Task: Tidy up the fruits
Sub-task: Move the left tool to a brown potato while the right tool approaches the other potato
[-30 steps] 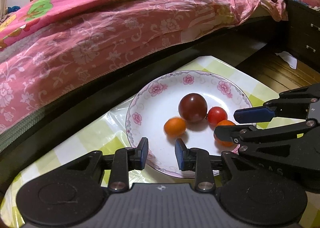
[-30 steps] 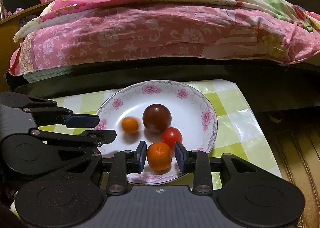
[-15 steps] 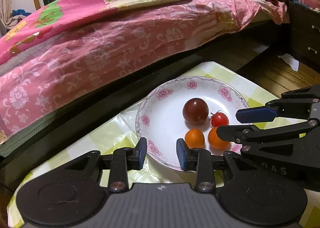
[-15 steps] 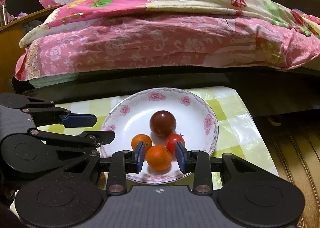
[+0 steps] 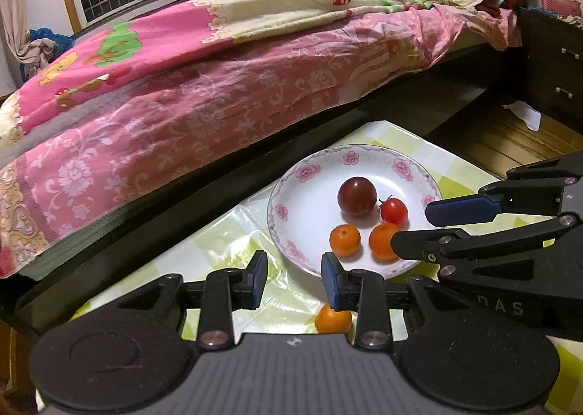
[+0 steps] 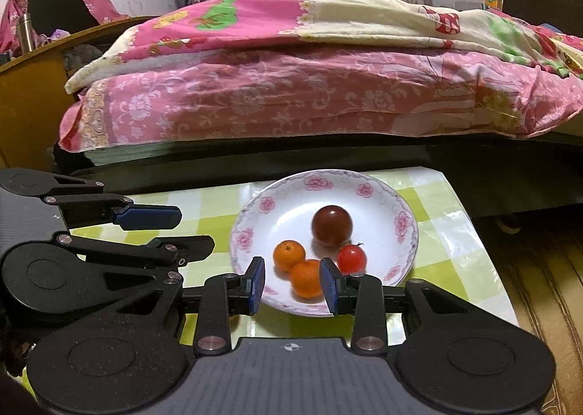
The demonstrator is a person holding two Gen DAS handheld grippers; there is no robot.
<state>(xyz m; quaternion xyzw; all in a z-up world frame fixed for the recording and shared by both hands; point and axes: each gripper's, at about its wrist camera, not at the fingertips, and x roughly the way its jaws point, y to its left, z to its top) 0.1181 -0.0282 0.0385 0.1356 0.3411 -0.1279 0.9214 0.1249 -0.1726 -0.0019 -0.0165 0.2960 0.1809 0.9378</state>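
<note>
Left gripper [image 5: 293,280]: jaws narrowly parted, nothing between the pads, only tablecloth showing in the gap; it hovers over the near side of the table. Right gripper [image 6: 293,284]: jaws equally narrow. A mandarin shows in the gap, but there is clear space between it and the left pad, and in the left wrist view it lies on the plate, so I read this gripper as empty too. Bed [image 5: 218,87] with pink quilt runs along the table's far edge; not part of the task. Table [image 5: 218,243], covered in a green-and-white checked cloth, carries everything. Flower-rimmed plate [image 5: 309,203] stands toward the far edge, closer to the right side. On it: one dark red-brown tomato [image 5: 357,195] near the centre; two mandarins, one [image 5: 345,240] and the other [image 5: 382,241], close together toward the near rim; one small red cherry tomato [image 5: 393,211] just beside the dark one, on its right. A third mandarin [image 5: 332,320] lies off the plate, on the cloth just short of the near rim, partly hidden under the left gripper's right finger. Judgement: four fruits gathered, task mostly done. At least this one stray remains to be picked up and set on the plate. Whether more fruit lies behind the grippers cannot be told.
</note>
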